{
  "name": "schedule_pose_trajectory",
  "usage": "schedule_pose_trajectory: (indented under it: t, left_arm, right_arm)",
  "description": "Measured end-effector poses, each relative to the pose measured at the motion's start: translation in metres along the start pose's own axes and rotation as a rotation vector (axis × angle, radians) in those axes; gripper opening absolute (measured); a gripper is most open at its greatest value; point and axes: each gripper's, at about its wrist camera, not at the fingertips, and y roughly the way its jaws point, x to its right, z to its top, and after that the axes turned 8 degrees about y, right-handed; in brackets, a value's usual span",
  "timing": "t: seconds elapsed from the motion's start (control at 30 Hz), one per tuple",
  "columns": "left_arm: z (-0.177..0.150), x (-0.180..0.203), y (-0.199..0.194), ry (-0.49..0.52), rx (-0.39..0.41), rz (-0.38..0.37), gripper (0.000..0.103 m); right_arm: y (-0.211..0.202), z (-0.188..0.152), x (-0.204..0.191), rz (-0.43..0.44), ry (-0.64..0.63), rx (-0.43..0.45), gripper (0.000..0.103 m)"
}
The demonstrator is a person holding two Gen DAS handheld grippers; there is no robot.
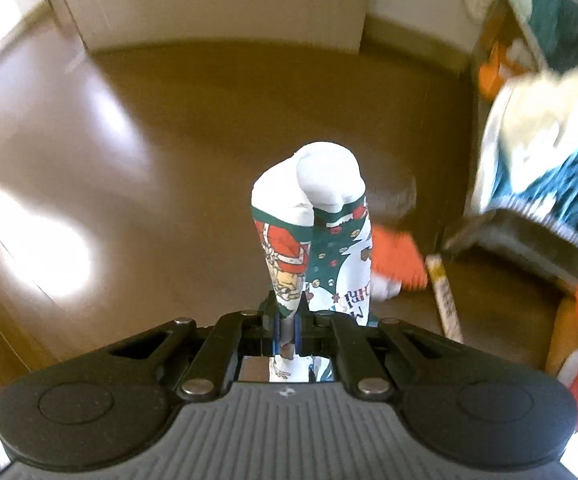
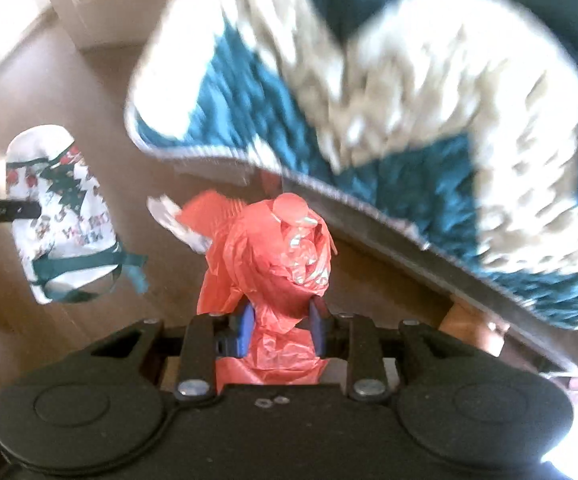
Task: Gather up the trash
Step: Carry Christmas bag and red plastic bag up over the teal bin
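Currently we've got two bags in hand, both clear of the floor (image 1: 169,120). Left gripper (image 1: 287,322) is pinched tight on the neck of a white Christmas-print bag (image 1: 321,236): Santa, green tree, red lettering. It bulges at the far end, so something is in it, but we can't see what. The bag sticks straight out along the blue pads (image 1: 276,326), centred between them. From the right wrist view the same bag (image 2: 59,216) hangs off to the left, green drawstring loose at its near end, with a black finger (image 2: 5,211) clamped across it.

Right gripper (image 2: 281,328) is closed on a crumpled orange plastic bag (image 2: 281,248), squeezed between the blue pads (image 2: 247,328). The bag runs from behind the pads out forward; its top is bunched. Contents not visible. A scrap of white paper (image 2: 169,216) shows just left of it.

A teal-and-cream quilt (image 2: 369,100) over a bed edge fills the upper right, blurred. The orange bag sits just below that edge.
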Motion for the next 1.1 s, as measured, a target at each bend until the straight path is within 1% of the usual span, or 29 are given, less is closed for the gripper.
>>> schedule_pose_trajectory:
  t: [0.17, 0.3, 0.47, 0.6, 0.73, 0.9, 1.03, 1.1]
  left_arm:
    - [0.02, -0.003, -0.06, -0.003, 0.117, 0.008, 0.006]
    - [0.032, 0.003, -0.118, 0.033, 0.228, 0.014, 0.006]
    - [0.042, 0.01, -0.194, 0.071, 0.349, 0.008, 0.006]
    - [0.043, 0.024, -0.25, 0.092, 0.429, 0.005, 0.006]
    - [0.045, 0.033, -0.292, 0.089, 0.477, -0.011, 0.006]
    - [0.05, 0.047, -0.341, 0.12, 0.544, -0.026, 0.006]
    - [0.061, 0.062, -0.374, 0.14, 0.59, -0.033, 0.006]
    - [0.068, 0.07, -0.392, 0.141, 0.612, -0.051, 0.006]
  right_arm:
    - [-0.072, 0.004, -0.007, 0.026, 0.0, 0.104, 0.027]
    - [-0.124, 0.001, -0.012, 0.04, -0.028, 0.186, 0.027]
    - [-0.185, -0.003, -0.014, 0.035, -0.056, 0.312, 0.027]
    - [-0.233, -0.005, -0.011, 0.042, -0.058, 0.402, 0.027]
    - [-0.273, -0.008, -0.005, 0.055, -0.056, 0.477, 0.027]
    - [-0.319, -0.006, -0.001, 0.059, -0.064, 0.564, 0.027]
    - [-0.355, -0.002, 0.003, 0.039, -0.084, 0.662, 0.027]
    - [-0.372, 0.005, 0.008, 0.034, -0.078, 0.698, 0.027]
